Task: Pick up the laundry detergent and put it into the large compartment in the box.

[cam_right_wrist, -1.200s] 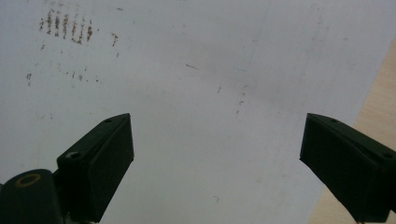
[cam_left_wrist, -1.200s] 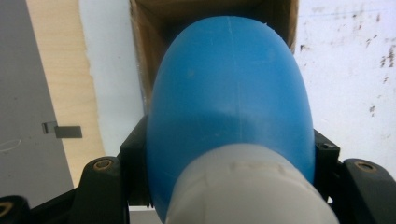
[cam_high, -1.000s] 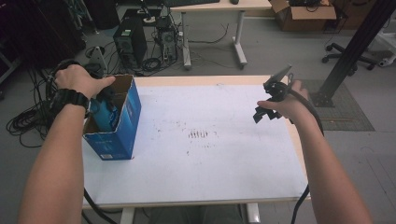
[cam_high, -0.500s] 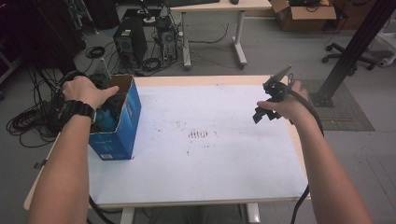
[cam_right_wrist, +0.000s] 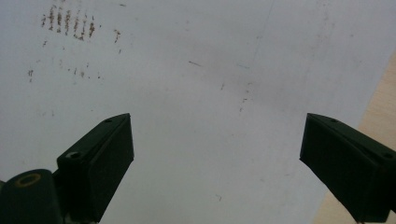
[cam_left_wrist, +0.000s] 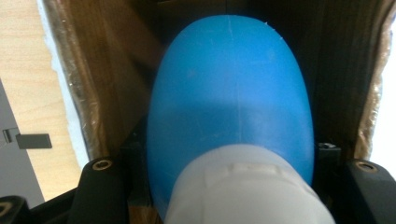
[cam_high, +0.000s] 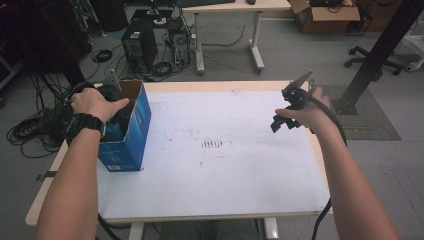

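High view gives us the whole layout: the white-topped table with a pale wooden edge fills the middle of the frame, and an open blue cardboard box stands at its left side, with our left hand sunk into the box's mouth. At the right of the frame our right hand holds the right gripper above the tabletop, well apart from the box.

Left gripper view adds what the high view hides: inside the brown walls of the box, a smooth blue rounded plastic bottle with a white cap sits between our left gripper jaws, which are clamped against its sides low in the frame, the cap nearest the camera.

Right gripper view shows our right gripper's jaws spread wide at the lower corners, with nothing between them but the scuffed white tabletop.
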Action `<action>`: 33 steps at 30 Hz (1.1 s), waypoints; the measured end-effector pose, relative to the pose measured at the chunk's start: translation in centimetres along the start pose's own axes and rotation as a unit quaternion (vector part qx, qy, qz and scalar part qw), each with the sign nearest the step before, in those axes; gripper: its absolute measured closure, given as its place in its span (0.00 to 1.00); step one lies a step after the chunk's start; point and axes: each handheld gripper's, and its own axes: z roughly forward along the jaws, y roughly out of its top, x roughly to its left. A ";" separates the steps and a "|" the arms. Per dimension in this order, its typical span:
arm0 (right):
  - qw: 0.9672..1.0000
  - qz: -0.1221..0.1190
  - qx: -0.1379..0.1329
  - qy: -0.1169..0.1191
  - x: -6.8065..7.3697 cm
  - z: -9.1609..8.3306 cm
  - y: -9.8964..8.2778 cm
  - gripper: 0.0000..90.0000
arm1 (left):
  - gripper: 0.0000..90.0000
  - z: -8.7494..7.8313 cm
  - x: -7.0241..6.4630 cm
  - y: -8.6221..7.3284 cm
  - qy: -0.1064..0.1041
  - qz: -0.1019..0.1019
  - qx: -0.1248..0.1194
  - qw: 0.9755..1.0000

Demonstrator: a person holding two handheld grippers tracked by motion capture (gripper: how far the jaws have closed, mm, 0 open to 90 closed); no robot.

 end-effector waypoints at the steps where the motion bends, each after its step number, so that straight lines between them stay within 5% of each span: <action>1: 1.000 0.000 0.000 0.000 0.0 0.0 0.0 0.11 | 0.41 0.1 0.0 0.0 0.000 0.000 0.000 1.000; 33: 1.000 -0.001 0.003 0.003 -0.2 0.3 -0.2 0.11 | 0.36 0.4 0.3 -0.1 0.000 -0.003 0.000 1.000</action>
